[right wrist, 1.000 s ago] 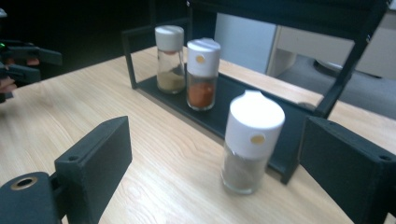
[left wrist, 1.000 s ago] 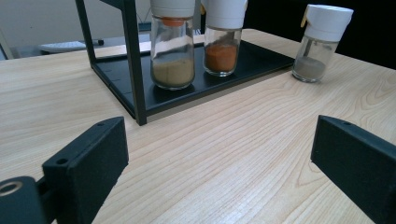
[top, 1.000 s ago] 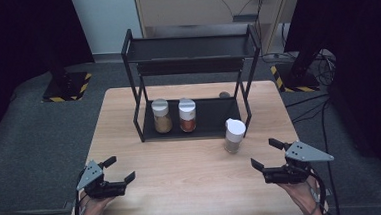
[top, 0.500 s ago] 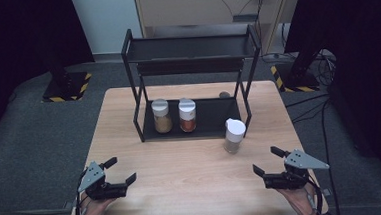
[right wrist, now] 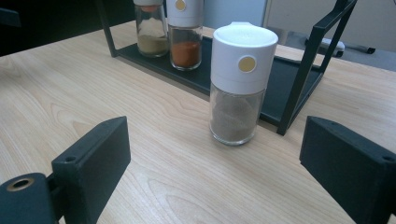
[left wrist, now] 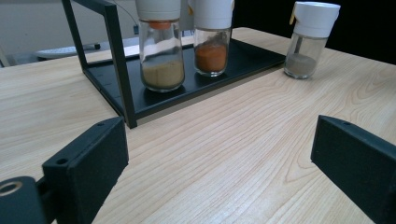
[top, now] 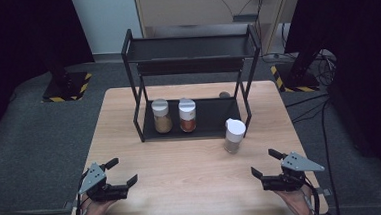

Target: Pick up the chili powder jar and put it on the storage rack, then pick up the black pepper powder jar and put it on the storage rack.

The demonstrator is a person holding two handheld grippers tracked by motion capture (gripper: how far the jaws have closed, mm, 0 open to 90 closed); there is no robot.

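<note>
A black two-tier rack [top: 190,47] stands at the back of the wooden table [top: 193,187]. Its lower shelf holds a white-capped jar of tan powder [top: 161,116] and one of orange powder [top: 187,115]. A third jar [top: 234,135], with grey-brown powder, stands on the table just before the rack's right front leg. My left gripper [top: 122,172] rests open near the front left edge, nothing between its jaws. My right gripper [top: 265,163] is open at the front right. In the right gripper view the grey-brown jar [right wrist: 240,84] stands ahead, beyond the jaws.
Bare wood lies between both grippers and the rack. The rack's upper shelf [top: 189,40] is bare. A small dark round object [top: 224,94] sits on the table behind the rack. Grey carpet and cables surround the table.
My right gripper has sunk a little toward the table's front edge, its jaws still wide. The left gripper and all three jars have kept their places.
</note>
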